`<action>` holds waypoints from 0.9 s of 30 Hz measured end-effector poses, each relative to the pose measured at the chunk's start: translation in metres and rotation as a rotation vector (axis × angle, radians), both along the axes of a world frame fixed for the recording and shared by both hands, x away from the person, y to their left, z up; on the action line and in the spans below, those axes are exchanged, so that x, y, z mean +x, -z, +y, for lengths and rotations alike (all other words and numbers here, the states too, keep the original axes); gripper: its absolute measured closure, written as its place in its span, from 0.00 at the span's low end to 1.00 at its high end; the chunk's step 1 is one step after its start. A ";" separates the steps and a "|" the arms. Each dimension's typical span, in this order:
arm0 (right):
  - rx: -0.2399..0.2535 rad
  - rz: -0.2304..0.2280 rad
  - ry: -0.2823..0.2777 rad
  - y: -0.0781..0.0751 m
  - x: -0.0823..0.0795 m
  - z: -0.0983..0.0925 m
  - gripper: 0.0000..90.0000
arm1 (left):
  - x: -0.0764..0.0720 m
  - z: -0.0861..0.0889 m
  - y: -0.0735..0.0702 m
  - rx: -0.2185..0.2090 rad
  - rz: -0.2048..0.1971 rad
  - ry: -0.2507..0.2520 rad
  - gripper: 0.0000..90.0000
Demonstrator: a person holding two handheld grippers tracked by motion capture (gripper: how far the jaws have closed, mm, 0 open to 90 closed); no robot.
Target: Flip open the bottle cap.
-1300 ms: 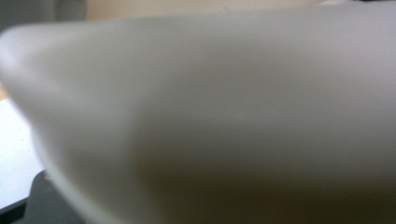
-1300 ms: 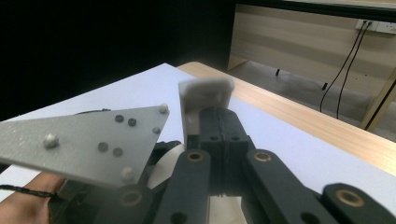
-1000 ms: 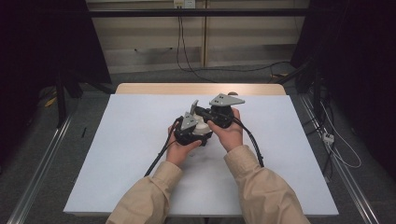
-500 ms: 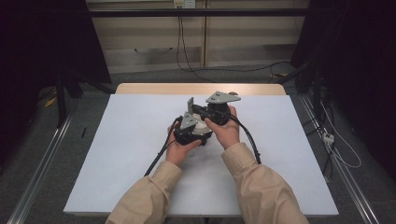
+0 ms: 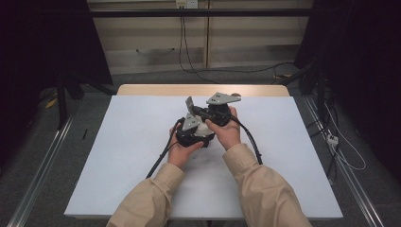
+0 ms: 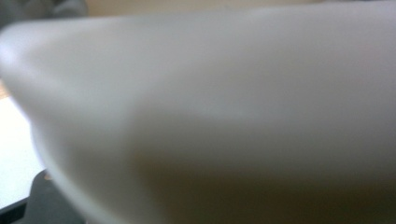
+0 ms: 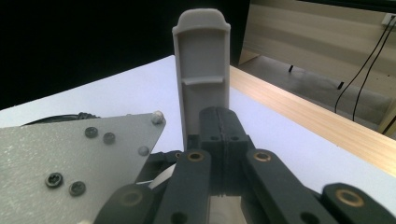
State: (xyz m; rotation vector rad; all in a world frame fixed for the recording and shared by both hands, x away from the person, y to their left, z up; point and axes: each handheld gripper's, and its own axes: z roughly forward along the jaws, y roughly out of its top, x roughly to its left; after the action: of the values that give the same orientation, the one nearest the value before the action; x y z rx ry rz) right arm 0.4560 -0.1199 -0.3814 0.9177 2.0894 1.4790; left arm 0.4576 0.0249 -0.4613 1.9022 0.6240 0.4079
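Both hands hold their grippers tight together over the middle of the white table top. My right gripper has its two black jaws pressed flat against each other, with nothing visible between them. Just beyond them a pale grey plastic piece with a rounded top stands upright; its lower end is hidden. The same grey plastic piece rises between the left gripper and the right gripper. A blurred white object sits right against the left gripper's camera and hides its jaws. White object also peeks out between the hands.
The left gripper's grey three-cornered plate lies close beside my right jaws. A wooden strip runs along the table's far edge. Black cables trail from both grippers toward the person. Metal rails flank the table on the floor.
The two grippers have drawn a little closer together, the right one shifting slightly left. The grey piece between them now stands more upright.
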 end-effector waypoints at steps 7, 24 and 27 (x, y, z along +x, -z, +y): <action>-0.005 0.004 -0.004 0.000 0.003 0.001 1.00 | 0.000 0.000 0.000 -0.001 0.000 -0.009 0.21; -0.006 0.003 -0.008 -0.004 0.006 0.003 1.00 | 0.000 0.000 0.000 0.000 0.003 -0.007 0.21; -0.005 0.004 -0.009 -0.005 0.007 0.003 1.00 | 0.000 0.000 0.000 0.000 0.003 -0.007 0.21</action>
State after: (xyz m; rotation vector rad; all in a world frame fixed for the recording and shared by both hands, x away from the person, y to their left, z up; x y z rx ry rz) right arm 0.4628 -0.1165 -0.3768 0.9121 2.1018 1.4769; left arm 0.4576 0.0252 -0.4613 1.9013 0.6330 0.4093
